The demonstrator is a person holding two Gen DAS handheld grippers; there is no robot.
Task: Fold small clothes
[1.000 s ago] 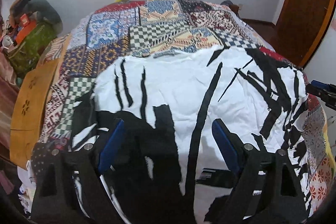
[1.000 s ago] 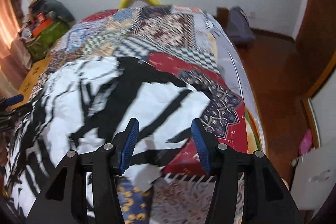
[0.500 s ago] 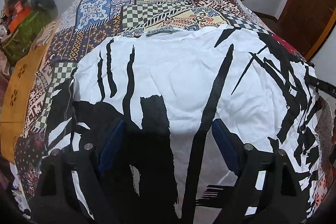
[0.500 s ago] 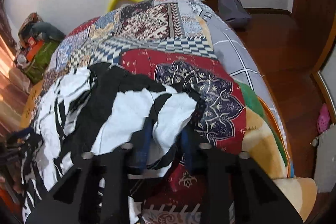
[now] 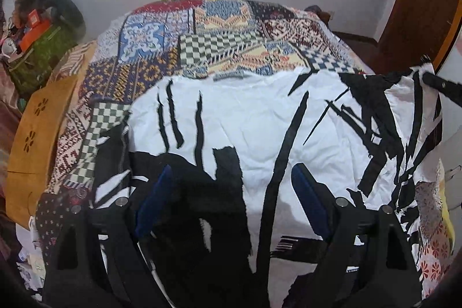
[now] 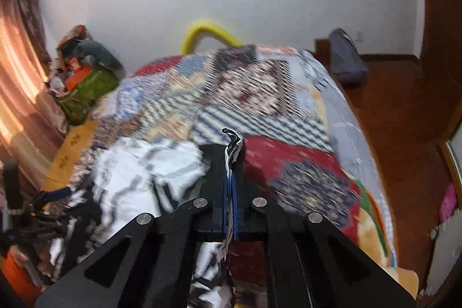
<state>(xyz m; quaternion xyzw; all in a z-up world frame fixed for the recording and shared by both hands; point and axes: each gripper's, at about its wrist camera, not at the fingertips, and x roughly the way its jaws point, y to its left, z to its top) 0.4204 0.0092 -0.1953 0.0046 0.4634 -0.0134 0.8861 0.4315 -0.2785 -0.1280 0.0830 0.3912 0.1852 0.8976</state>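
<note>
A black-and-white shirt is spread on the quilt of the bed. The left hand-held gripper is held wide above the shirt's lower part, nothing gripped. The right hand-held gripper is clamped on the shirt's edge, which is lifted off the quilt.
</note>
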